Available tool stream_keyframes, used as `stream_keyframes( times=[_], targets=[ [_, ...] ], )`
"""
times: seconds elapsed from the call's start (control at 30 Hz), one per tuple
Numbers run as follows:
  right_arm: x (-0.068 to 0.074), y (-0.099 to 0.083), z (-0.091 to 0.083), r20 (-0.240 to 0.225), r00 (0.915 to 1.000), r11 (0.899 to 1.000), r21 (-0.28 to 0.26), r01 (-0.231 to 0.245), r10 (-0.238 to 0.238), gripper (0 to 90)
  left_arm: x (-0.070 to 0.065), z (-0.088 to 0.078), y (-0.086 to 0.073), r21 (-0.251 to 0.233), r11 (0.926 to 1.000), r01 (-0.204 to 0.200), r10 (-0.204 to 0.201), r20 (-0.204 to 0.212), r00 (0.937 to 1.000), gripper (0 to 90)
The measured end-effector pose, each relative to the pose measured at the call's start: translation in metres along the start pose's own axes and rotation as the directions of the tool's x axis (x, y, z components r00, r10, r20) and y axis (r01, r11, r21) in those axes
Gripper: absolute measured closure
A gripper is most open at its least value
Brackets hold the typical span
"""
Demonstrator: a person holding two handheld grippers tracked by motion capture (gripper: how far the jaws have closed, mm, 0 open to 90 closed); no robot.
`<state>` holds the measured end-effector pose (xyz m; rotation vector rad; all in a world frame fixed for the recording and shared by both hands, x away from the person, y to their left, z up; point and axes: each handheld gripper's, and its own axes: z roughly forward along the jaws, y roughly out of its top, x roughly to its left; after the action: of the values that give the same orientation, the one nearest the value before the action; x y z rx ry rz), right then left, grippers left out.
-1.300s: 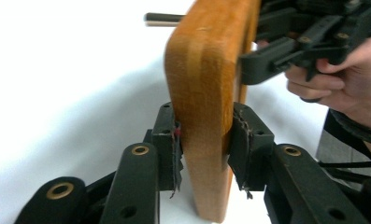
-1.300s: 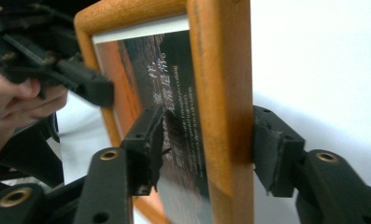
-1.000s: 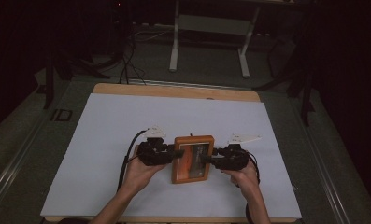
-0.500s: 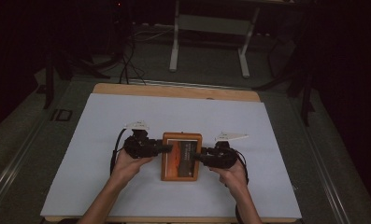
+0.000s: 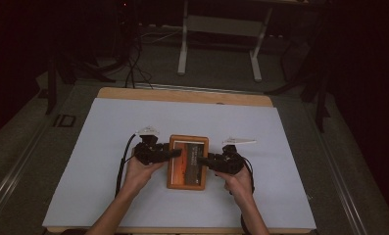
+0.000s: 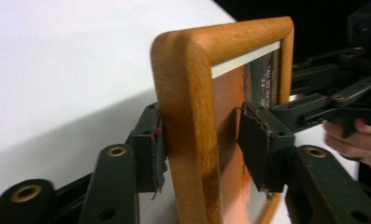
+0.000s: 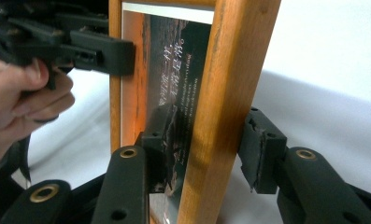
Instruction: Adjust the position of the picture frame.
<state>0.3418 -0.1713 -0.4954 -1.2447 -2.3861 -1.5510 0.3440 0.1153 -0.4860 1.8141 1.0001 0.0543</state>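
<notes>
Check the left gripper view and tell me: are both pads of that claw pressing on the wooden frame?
No: one pad touches the wooden frame, the other stands clear.

The right gripper [image 7: 202,158] straddles one wooden side rail of a picture frame [image 7: 230,93]. Its left jaw lies against the glazed front, over the dark print with a column of pale lettering; its right jaw stands just off the rail's outer edge, a thin gap showing there. The frame's orange-brown wood runs up and out of the top of the picture. Farther off, at the left, a hand [image 7: 24,98] holds the left gripper [image 7: 106,53], whose black jaw reaches the frame's opposite rail. Behind everything lies the white worktop [image 7: 332,60], shadowed beneath the frame.
</notes>
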Motion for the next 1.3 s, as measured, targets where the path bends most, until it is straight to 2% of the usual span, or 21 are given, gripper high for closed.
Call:
stream_keyframes(
  times=[0.07,0.1,0.13,0.17,0.2,0.27,0.33,0.4,0.47,0.7,0.9,1.13,1.3],
  targets=[
    [-0.003,-0.001,0.004,0.002,0.9997,1.000,-0.006,-0.025,0.025,56.2,0.001,0.003,-0.001,0.007,0.9999,0.012,-0.012,-0.031,0.9995,50.0],
    [-0.003,-0.001,0.004,0.002,0.9997,1.000,-0.006,-0.025,0.025,56.2,0.001,0.003,-0.001,0.007,0.9999,0.012,-0.012,-0.031,0.9995,49.4],
    [-0.004,-0.002,0.007,0.006,0.9993,0.999,-0.009,-0.036,0.036,55.3,0.006,0.008,-0.002,0.019,0.9985,0.051,-0.050,-0.049,0.9976,49.4],
    [-0.009,-0.005,0.013,0.004,0.9979,0.998,-0.005,-0.065,0.065,54.0,0.009,0.010,-0.003,0.023,0.9980,0.060,-0.058,-0.053,0.9969,47.9],
    [-0.010,-0.006,0.016,0.007,0.9972,0.997,0.000,-0.075,0.075,53.1,0.013,0.012,-0.004,0.031,0.9972,0.067,-0.065,-0.060,0.9961,47.3],
    [-0.013,-0.010,0.022,0.029,0.9948,0.995,0.014,-0.098,0.098,51.4,0.021,0.018,-0.007,0.054,0.9941,0.095,-0.090,-0.074,0.9932,46.7],
    [-0.016,-0.014,0.025,0.062,0.9915,0.993,0.030,-0.117,0.115,50.9,0.028,0.023,-0.010,0.087,0.9907,0.105,-0.097,-0.094,0.9908,46.6],
    [-0.021,-0.017,0.027,0.075,0.9862,0.988,0.040,-0.151,0.148,50.9,0.037,0.028,-0.013,0.106,0.9852,0.135,-0.127,-0.074,0.9891,46.0],
    [-0.024,-0.020,0.029,0.065,0.9819,0.983,0.040,-0.180,0.178,50.4,0.041,0.029,-0.015,0.092,0.9861,0.139,-0.135,-0.048,0.9897,46.2],
    [-0.020,-0.019,0.029,0.091,0.9881,0.990,0.063,-0.130,0.124,47.0,0.041,0.026,-0.014,0.088,0.9878,0.128,-0.124,-0.055,0.9908,45.5],
    [-0.014,-0.014,0.017,0.115,0.9908,0.997,0.030,-0.074,0.071,42.5,0.040,0.017,-0.012,0.054,0.9917,0.116,-0.112,-0.075,0.9908,43.0],
    [-0.020,-0.013,0.007,0.125,0.9887,0.996,0.012,-0.086,0.084,39.9,0.035,0.008,-0.009,0.021,0.9955,0.092,-0.090,-0.102,0.9907,43.9],
    [-0.019,-0.012,0.006,0.148,0.9869,0.997,0.021,-0.069,0.065,40.2,0.031,0.003,-0.008,0.004,0.9976,0.070,-0.069,-0.114,0.9912,44.2]
  ],
)
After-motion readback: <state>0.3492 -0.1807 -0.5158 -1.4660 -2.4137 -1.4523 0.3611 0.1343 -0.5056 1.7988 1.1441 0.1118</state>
